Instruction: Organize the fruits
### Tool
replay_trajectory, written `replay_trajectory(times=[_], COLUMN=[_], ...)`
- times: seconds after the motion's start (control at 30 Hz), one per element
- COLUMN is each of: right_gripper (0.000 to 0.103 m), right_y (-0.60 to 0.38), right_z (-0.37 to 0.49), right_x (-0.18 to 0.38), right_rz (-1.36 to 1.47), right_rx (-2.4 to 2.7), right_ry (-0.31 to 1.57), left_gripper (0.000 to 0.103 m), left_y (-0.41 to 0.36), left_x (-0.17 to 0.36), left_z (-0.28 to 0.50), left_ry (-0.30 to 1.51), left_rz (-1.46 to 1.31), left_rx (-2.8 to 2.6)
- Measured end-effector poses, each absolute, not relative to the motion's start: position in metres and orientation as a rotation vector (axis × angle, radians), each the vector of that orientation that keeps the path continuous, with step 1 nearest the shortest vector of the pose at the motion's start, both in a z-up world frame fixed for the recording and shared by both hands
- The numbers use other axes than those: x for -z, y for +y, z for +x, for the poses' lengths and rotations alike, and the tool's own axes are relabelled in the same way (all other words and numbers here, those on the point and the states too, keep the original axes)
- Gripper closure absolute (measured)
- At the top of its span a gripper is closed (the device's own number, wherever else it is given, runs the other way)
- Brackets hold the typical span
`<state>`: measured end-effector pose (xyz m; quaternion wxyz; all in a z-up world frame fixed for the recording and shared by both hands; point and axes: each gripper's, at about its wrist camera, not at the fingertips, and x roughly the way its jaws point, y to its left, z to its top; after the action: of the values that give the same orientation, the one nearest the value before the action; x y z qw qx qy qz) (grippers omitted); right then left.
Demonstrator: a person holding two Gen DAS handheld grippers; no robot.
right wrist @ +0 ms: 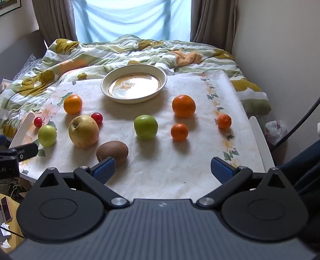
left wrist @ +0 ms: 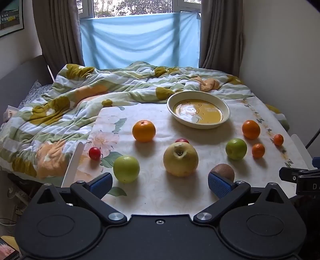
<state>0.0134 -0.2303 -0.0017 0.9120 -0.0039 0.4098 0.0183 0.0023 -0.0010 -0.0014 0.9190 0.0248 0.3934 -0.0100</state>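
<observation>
Both grippers, left gripper point(left wrist: 160, 185) and right gripper point(right wrist: 163, 170), stand wide, empty. Left view: pear point(left wrist: 181, 160) hides most of a cherry tomato point(left wrist: 182, 140); a fingertip partly covers the kiwi point(left wrist: 225, 170).

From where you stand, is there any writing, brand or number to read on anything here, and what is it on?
"D" and part of a second letter, cut off by the frame: on the black right gripper at the picture's edge.
"AI", cut off too: on the black left gripper.
Framed picture on the wall: too blurred to read.
Fruits and bowl: no writing.
</observation>
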Motion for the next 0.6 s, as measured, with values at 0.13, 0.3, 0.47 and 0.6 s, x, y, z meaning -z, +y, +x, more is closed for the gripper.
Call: replay_trajectory(times=[0.13, 0.3, 0.47, 0.6], right_gripper=[0.0, 0.0, 0.0, 0.0], right_y=[-0.23, -0.23, -0.23, -0.23], right_z=[0.013, 0.013, 0.013, 0.013], right_x=[0.002, 0.002, 0.002, 0.002], right_rz=[-0.01, -0.007, -0.004, -0.003], right_rx=[-0.035, -0.035, -0.036, -0.036], right_ry=[0.84, 0.838, 0.838, 0.838], left_gripper=[0.0, 0.0, 0.0, 0.0], left_y=[0.001, 0.001, 0.0, 0.003], left_x=[-0.002, -0.006, -0.004, -0.003], left_z=[0.003, -0.003, -0.002, -0.002], left_ry=[0.783, 0.754, 0.759, 0.763], left_rz=[0.03, 0.042, 0.052, 0.047], left_rx=[0.028, 0.019, 0.012, 0.01])
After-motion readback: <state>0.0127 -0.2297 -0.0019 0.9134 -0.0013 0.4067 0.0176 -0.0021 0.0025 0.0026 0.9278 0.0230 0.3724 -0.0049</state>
